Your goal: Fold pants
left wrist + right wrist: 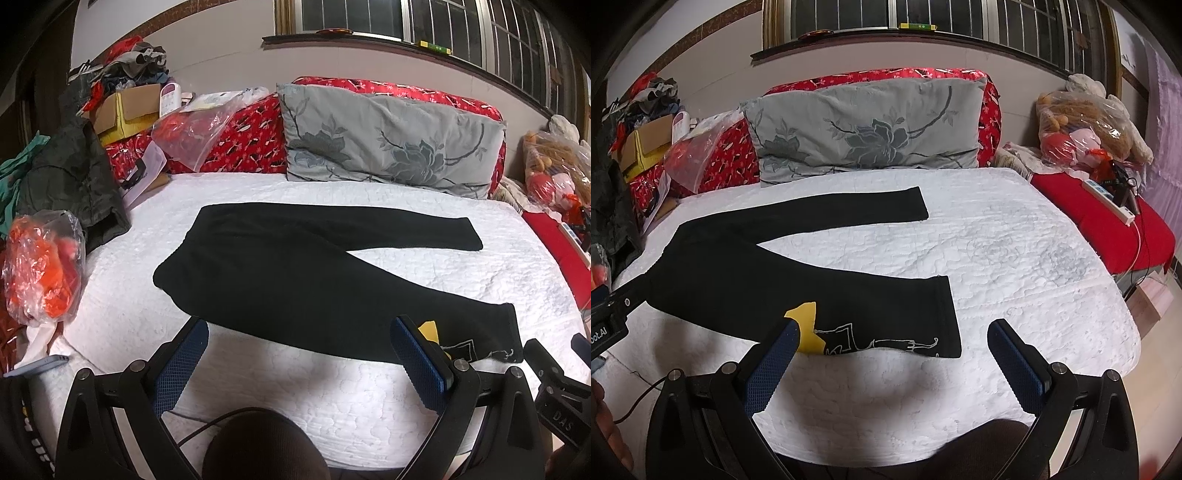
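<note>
Black pants (280,266) lie flat on the white quilted bed (332,398), waist to the left, two legs spread in a V to the right. The near leg has a yellow patch (807,328) and white line print near its cuff. The pants also show in the right wrist view (746,280). My left gripper (301,326) is open, hovering over the near leg's front edge, holding nothing. My right gripper (892,328) is open over the near leg's cuff end, empty. The right gripper's body shows at the left wrist view's right edge (554,376).
A grey flowered pillow (391,144) leans on a red bolster (251,136) at the bed's far side. Clutter, a cardboard box (125,110) and plastic bags (40,266) crowd the left. A bagged plush toy (1086,125) and power strip (1108,201) sit right.
</note>
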A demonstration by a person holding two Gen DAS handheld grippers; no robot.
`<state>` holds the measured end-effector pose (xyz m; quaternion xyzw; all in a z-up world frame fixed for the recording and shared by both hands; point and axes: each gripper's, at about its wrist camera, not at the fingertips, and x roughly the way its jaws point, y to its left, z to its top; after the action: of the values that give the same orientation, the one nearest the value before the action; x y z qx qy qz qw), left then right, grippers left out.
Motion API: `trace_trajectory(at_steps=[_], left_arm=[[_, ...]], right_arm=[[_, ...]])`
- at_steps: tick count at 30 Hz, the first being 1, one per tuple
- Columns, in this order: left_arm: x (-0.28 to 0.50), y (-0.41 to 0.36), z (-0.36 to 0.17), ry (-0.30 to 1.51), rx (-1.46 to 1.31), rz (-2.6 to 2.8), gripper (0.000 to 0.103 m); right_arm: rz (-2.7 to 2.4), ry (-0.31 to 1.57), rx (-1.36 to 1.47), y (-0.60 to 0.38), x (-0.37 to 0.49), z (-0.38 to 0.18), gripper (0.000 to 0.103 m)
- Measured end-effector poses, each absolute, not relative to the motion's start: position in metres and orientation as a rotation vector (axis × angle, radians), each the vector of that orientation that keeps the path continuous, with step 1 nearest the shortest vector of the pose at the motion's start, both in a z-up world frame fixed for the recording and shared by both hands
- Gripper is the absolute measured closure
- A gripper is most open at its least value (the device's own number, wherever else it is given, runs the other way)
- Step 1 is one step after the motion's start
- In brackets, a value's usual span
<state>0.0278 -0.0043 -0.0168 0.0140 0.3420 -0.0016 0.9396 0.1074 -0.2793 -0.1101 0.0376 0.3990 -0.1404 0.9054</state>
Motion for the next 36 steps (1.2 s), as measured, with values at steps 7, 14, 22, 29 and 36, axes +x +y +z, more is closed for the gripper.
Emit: trace_trajectory(at_steps=[7,14,22,29,36], left_arm=[[0.037,-0.007,-0.021,0.721,0.029,0.003,0.003],[0.046,-0.009,-0.024,0.738,0.036,0.011,0.003],[0.079,-0.011,-0.029,0.836,0.075,0.036,0.003],[0.161,0.015,-0.022,1.021,0.021,0.010,0.003],[0.256,0.063,0.004,1.084,-0.003,0.069,0.003]], right_arm=[[-0.287,0.841,0.088,-0.281,0.111,-0.115,0.001],[-0.281,0.860,0.093,-0.282,0.116,-0.121,0.001],[-0.263,0.890,0.120,-0.296,0.136,-0.123,0.001],[-0.269,0.902,0.151,-0.340,0.189,-0.111,0.001],[-0.301,0.953,0.207,-0.400,0.273,-0.121,0.001]])
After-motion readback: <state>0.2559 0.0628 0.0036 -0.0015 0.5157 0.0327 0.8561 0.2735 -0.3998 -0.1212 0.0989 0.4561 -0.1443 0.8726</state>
